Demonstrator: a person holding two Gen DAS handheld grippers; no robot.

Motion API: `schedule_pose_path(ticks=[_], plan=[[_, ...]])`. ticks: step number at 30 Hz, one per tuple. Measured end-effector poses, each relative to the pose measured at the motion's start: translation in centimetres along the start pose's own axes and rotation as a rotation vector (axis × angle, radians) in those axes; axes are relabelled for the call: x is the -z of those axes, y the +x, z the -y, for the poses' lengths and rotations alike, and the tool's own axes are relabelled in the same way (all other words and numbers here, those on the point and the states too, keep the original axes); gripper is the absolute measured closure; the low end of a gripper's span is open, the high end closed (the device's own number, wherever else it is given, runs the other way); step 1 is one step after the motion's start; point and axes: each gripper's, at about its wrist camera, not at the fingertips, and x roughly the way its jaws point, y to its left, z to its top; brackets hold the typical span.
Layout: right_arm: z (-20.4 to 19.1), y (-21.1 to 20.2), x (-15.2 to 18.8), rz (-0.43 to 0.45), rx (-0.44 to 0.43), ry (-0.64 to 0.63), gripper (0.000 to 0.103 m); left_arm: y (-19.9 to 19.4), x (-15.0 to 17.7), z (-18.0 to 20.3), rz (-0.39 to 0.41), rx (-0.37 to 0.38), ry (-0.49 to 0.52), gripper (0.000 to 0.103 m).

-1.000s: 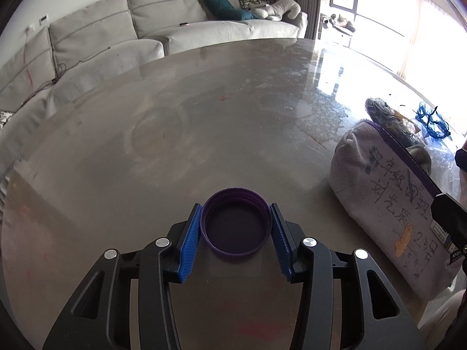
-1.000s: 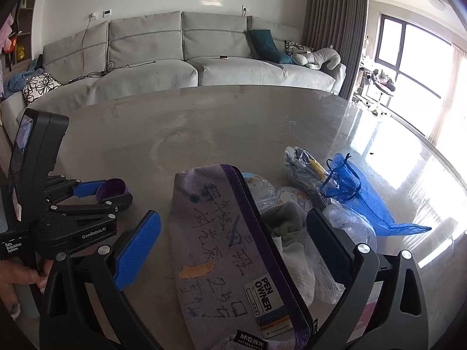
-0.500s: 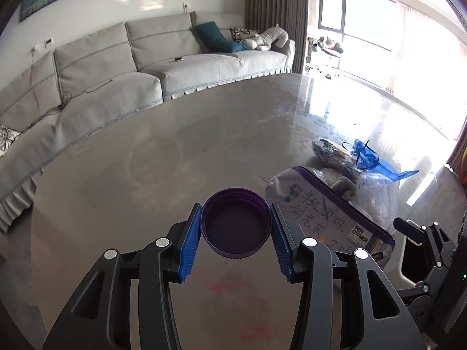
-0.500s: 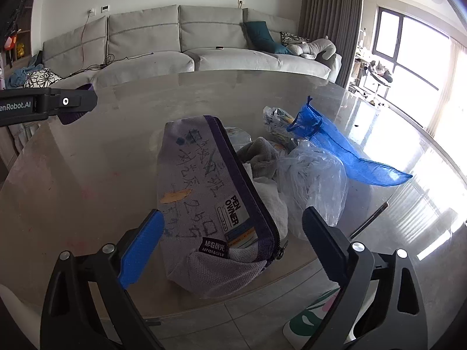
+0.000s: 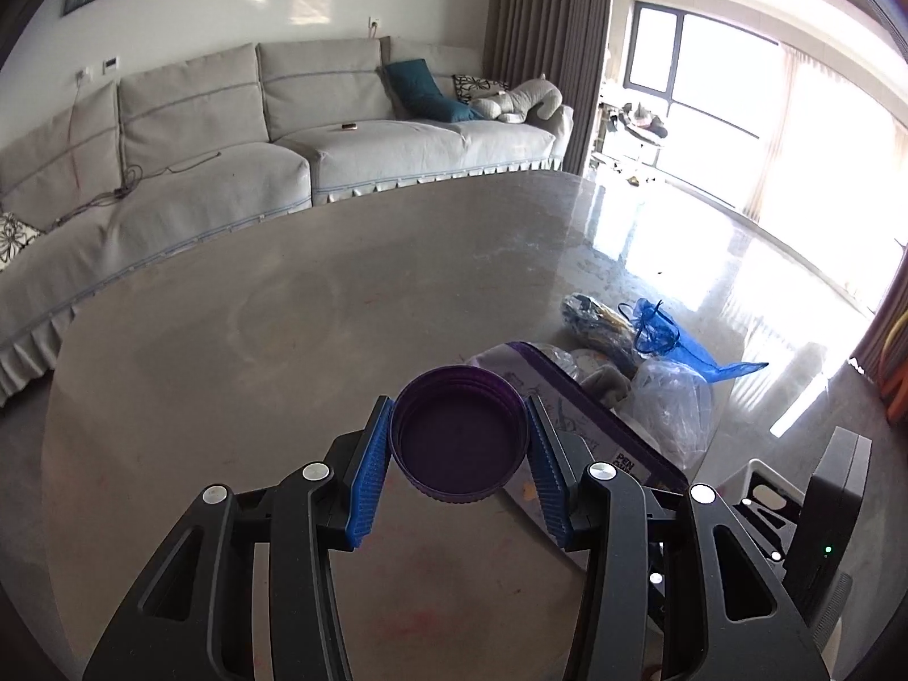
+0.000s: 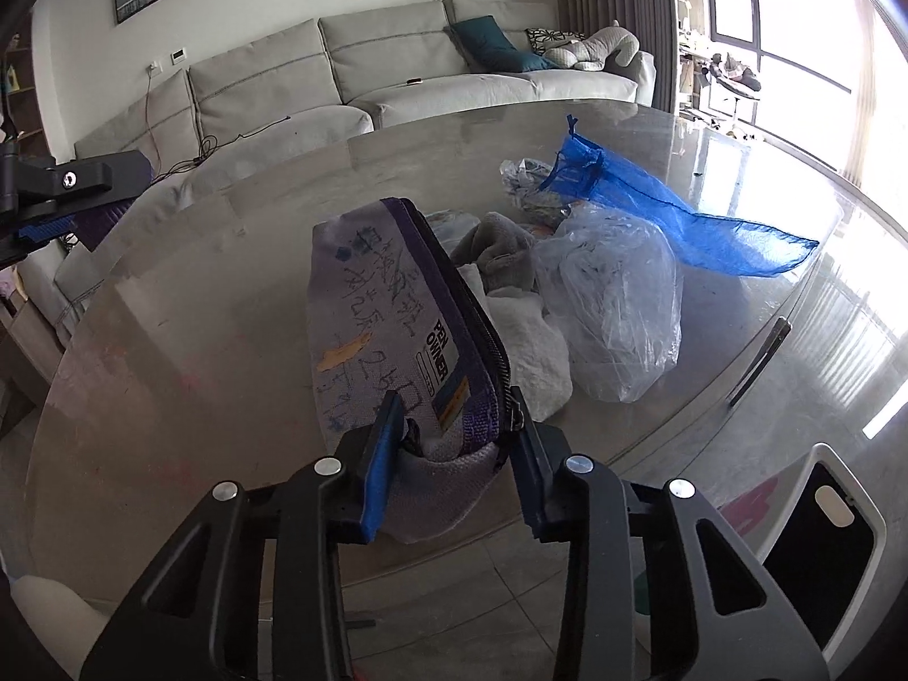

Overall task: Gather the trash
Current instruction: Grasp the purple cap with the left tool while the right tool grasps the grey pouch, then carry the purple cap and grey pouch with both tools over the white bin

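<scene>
My left gripper (image 5: pixel 457 442) is shut on a purple bottle cap (image 5: pixel 458 434) and holds it above the round glass table (image 5: pixel 284 306). It shows at the left edge of the right wrist view (image 6: pixel 62 204). My right gripper (image 6: pixel 448 454) is shut on the near end of a grey pencil case (image 6: pixel 391 329) with a purple zipper, at the table's front edge. Behind the case lie a clear plastic bag (image 6: pixel 618 295), a blue mesh bag (image 6: pixel 669 215), a grey cloth (image 6: pixel 499 249) and white tissue (image 6: pixel 533 352).
A grey sofa (image 5: pixel 284 130) curves behind the table. A crumpled wrapper (image 5: pixel 590 318) lies on the table near the blue mesh bag. A white bin (image 6: pixel 817 533) with a dark opening stands on the floor at the lower right, below the table edge.
My right gripper has closed onto the pencil case's near end. My left gripper has risen and drawn back with the cap, so the trash pile now shows behind it.
</scene>
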Motion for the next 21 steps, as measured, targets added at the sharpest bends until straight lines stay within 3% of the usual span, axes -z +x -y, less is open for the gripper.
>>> schedule_pose_path(ticks=[6,9,12,16,21], plan=[[-1.6,-2.8,-1.1,0.117,-0.001,-0.075,0.081,0.1,0.1,-0.1,0.014,-0.021,-0.007,0.057],[-1.9,-3.6,-2.2,0.106,-0.049,-0.077,0.083,-0.1,0.1,-0.2,0.023,-0.022,-0.009,0.057],[-1.3,-3.5,-3.5,0.065,-0.156,-0.004,0.084,-0.3,0.1,0.0,0.037,-0.023,-0.014,0.057],[-1.5,-3.1,-4.0,0.03,-0.166,0.001,0.085,-1.0,0.0,0.1,0.072,-0.043,-0.009,0.057],[-1.2,-6.7,-5.0,0.123,-0.176,-0.007,0.086,-2.2,-0.7,0.2,0.101,-0.056,0.002,0.057]])
